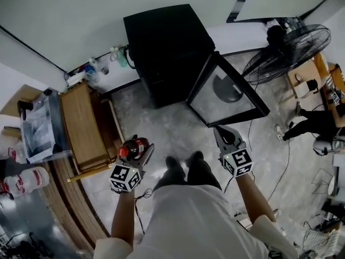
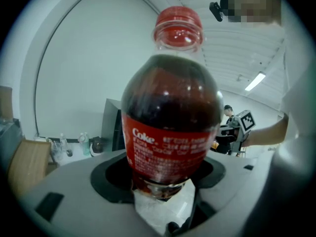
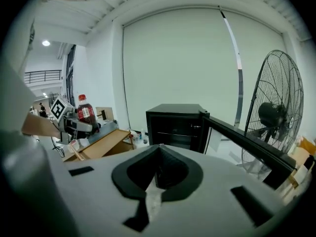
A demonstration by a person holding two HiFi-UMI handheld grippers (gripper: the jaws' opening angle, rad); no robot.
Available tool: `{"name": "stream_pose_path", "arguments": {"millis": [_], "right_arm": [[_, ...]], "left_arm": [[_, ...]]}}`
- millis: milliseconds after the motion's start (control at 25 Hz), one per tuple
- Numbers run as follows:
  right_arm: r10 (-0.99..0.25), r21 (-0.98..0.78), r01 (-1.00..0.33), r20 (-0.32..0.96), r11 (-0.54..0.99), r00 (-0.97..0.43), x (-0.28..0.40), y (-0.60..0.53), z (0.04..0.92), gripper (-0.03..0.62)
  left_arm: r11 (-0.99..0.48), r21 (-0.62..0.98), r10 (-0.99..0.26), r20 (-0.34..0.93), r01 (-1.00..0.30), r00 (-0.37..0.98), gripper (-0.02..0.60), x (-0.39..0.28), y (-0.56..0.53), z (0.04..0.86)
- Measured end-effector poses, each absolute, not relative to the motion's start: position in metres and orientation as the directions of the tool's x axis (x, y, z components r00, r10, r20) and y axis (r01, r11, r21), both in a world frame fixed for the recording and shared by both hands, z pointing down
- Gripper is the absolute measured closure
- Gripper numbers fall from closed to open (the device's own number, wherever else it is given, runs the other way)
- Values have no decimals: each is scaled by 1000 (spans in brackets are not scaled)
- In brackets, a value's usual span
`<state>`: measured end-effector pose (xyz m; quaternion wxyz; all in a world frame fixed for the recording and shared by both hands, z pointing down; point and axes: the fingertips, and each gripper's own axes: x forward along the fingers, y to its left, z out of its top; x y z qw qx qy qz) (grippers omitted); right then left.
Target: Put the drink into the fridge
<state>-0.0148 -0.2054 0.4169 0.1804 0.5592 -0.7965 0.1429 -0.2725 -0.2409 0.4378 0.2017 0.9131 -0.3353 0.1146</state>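
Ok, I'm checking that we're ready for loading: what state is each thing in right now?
Fridge, door swung wide open.
Coke bottle, capped, upright, held off the floor.
Left tool, shut on the Coke bottle.
Right tool, shut, empty.
Fan, standing upright; can't tell if it's running.

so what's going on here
A person stands facing a black fridge whose door hangs open. The left gripper has its fingers clamped on a cola bottle, held upright and not yet inside the fridge. The right gripper is empty, fingers together, near the open door.
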Motion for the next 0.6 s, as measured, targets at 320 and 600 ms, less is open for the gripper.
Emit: {"name": "stream_pose_path", "arguments": {"millis": [320, 600], "right_arm": [[-832, -32, -940, 456, 340, -317, 1, -240, 432, 594], [-816, -12, -919, 456, 393, -355, 18, -291, 466, 594]], "left_arm": [[-700, 305, -550, 347, -646, 760, 275, -249, -265, 452], [-699, 281, -576, 323, -657, 751, 275, -216, -302, 472]]}}
